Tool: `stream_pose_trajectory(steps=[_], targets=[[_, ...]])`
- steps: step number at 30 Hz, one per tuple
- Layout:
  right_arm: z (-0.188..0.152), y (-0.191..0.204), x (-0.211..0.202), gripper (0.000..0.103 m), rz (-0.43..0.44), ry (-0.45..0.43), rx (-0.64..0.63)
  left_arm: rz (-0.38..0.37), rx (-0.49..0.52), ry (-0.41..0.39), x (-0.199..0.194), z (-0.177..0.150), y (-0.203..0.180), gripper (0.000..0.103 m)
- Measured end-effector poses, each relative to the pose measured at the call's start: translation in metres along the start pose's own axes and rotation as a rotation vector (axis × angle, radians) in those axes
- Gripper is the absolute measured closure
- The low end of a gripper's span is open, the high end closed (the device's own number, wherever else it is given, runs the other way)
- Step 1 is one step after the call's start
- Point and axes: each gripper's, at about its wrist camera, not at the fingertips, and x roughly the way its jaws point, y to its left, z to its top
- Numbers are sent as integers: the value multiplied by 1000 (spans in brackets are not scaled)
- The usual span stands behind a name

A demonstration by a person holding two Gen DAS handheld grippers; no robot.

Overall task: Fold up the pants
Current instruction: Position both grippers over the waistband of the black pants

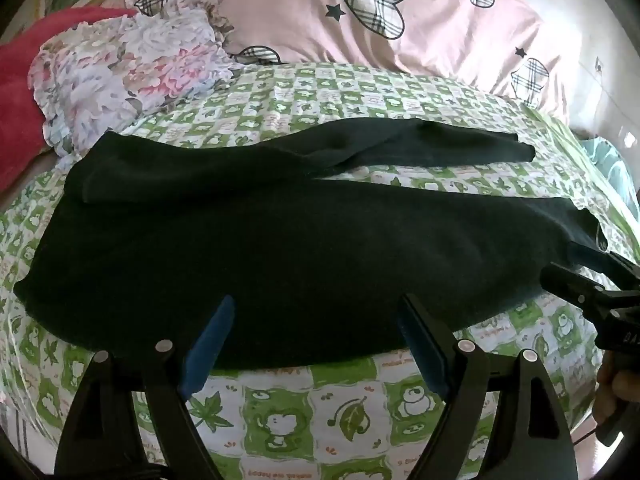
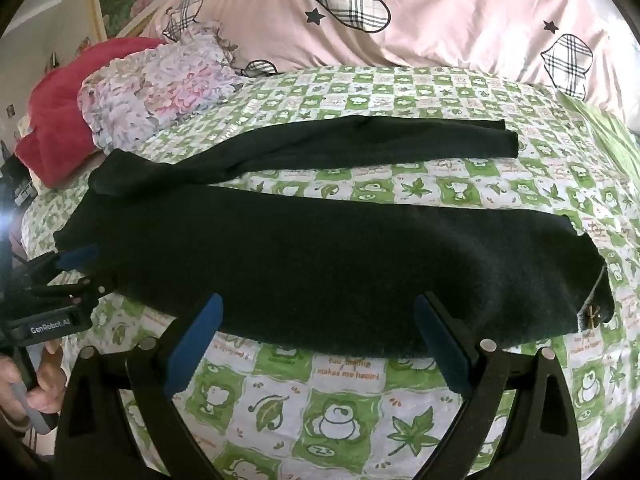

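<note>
Dark green-black pants (image 1: 280, 248) lie flat across the green-and-white patterned bed sheet (image 1: 328, 408), one leg spread toward the back right, the wider part near me. They also show in the right wrist view (image 2: 320, 264). My left gripper (image 1: 316, 316) is open, its blue-padded fingers hovering at the pants' near edge. My right gripper (image 2: 320, 320) is open too, at the near edge further right. The right gripper shows at the right of the left wrist view (image 1: 580, 284); the left gripper shows at the left of the right wrist view (image 2: 72, 268).
A pink quilt with plaid hearts (image 1: 360, 12) lies along the back of the bed. A floral ruffled pillow (image 1: 128, 68) and a red blanket (image 1: 20, 92) sit at the back left. The sheet (image 2: 340, 412) stretches toward me.
</note>
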Motion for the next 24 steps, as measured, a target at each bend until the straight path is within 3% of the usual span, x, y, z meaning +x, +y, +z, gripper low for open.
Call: stream_pose_trajectory(steps=[24], targets=[[2, 0, 0, 7, 16, -7, 11, -10, 1, 5, 0, -1, -1, 19]])
